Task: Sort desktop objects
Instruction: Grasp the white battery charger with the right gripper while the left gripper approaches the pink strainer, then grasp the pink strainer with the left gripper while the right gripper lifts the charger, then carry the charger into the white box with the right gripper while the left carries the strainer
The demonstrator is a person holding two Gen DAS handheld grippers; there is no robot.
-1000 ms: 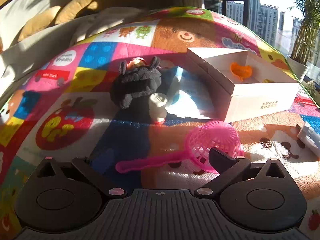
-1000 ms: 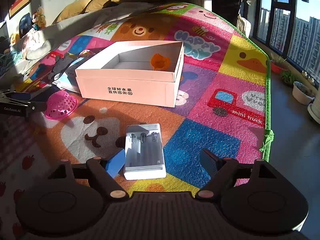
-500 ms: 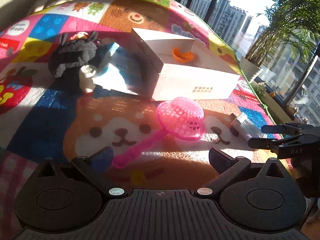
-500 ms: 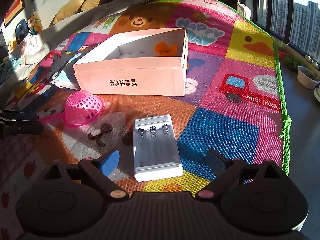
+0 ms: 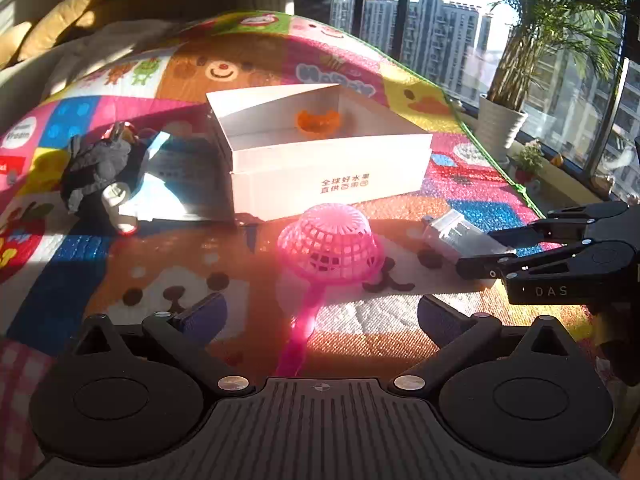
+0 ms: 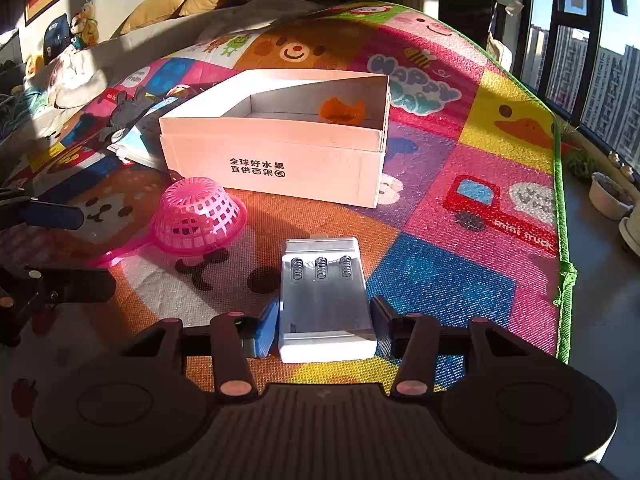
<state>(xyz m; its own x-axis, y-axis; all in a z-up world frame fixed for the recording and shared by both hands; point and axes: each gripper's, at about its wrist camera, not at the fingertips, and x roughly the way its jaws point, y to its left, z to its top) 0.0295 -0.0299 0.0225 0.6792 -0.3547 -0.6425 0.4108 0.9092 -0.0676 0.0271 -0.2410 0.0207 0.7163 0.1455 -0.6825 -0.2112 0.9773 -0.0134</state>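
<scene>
Lying dead ahead of the left claw (image 5: 318, 314), spread and empty, with its handle running straight back between the fingers: pink strainer (image 5: 330, 242), dome-up on the play mat (image 6: 440, 276). Further right, closing on the white battery case (image 6: 325, 298), long axis in line with the fingers, pads just at its flanks: right claw (image 6: 325, 326), nearer the white box (image 6: 276, 152).

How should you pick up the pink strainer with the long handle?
Grip the pink strainer by its thin handle, not the bowl. It lies upside down on the play mat, and the domed mesh bowl looks too wide and round for the jaws. The handle points toward the left gripper, whose open fingers already flank it, so come down from above and close across it.
</scene>
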